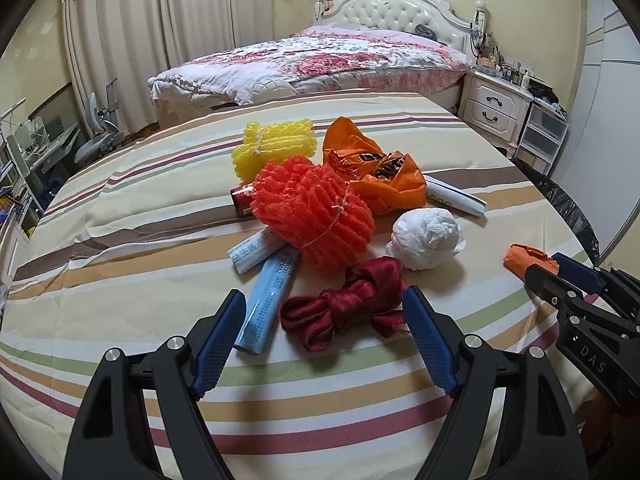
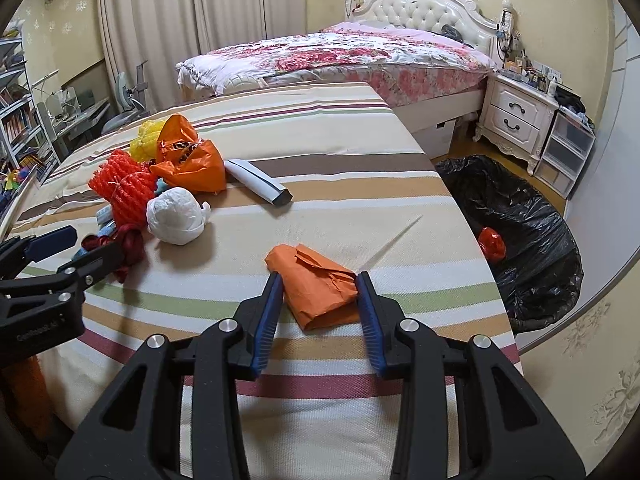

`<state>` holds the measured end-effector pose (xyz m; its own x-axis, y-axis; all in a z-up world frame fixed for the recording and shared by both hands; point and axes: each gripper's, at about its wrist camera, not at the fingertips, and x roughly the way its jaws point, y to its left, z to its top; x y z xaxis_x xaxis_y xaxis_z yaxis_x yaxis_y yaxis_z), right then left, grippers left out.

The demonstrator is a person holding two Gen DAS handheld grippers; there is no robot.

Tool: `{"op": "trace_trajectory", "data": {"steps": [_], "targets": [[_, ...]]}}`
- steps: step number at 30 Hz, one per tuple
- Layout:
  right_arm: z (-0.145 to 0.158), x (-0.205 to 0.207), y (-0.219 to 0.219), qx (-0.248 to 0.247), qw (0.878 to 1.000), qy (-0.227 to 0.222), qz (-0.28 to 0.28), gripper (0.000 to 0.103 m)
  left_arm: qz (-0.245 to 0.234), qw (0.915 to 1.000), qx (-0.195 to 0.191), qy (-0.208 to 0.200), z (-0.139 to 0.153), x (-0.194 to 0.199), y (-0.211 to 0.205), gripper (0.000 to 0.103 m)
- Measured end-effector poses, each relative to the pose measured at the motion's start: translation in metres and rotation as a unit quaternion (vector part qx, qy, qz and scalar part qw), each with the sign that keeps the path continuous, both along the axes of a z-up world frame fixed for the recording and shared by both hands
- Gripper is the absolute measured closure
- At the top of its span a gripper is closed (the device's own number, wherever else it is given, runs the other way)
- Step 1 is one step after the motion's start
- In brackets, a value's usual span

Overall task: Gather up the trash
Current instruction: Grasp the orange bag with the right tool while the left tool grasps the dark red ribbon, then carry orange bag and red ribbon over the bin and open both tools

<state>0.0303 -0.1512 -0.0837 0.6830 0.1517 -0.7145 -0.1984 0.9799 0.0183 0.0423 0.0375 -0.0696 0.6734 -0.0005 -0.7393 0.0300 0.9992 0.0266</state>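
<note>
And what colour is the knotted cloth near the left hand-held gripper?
Dark red knotted cloth, clearest in the left wrist view.

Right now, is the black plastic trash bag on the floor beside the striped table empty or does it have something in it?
Not empty. The black plastic trash bag gapes open, and a crumpled red plastic wad lies inside near its rim. Anything deeper is hidden.

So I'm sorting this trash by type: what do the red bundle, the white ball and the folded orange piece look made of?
Red bundle: likely foam netting, matte, ribbed mesh tied with string.
White ball: thin plastic film, probably a bag, faintly glossy, crumpled.
Folded orange piece, between the right gripper's pads: looks like paper, matte, with sharp creases.
</note>
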Motion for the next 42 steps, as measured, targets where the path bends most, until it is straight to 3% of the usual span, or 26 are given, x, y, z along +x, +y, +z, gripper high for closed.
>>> {"op": "trace_trajectory", "data": {"steps": [3, 5, 13, 20, 28, 42], "targets": [[-0.001, 0.0, -0.001, 0.005, 1.0, 0.001, 0.001, 0.062, -0.007, 1.0, -0.006, 0.002, -0.001, 0.002, -0.004, 0.025], [-0.001, -0.001, 0.0, 0.007, 1.0, -0.001, 0.002, 0.061, -0.013, 0.9999, -0.001, -0.001, -0.002, 0.002, -0.008, 0.036], [-0.001, 0.0, -0.003, 0.014, 1.0, -0.001, 0.005, 0.063, -0.026, 0.9997, -0.003, 0.001, -0.005, -0.001, -0.012, 0.058], [-0.001, -0.002, -0.003, 0.008, 1.0, -0.006, 0.004, 0.065, -0.044, 0.9989, -0.012, -0.01, -0.002, -0.007, -0.01, 0.071], [0.004, -0.006, -0.004, 0.009, 1.0, -0.012, 0.002, 0.065, -0.055, 0.9975, -0.038, -0.023, 0.007, -0.015, -0.005, 0.077], [0.027, -0.012, -0.016, 0.013, 0.999, -0.042, -0.016, 0.065, -0.068, 0.9939, -0.038, -0.078, 0.041, -0.023, -0.016, 0.077]]}}
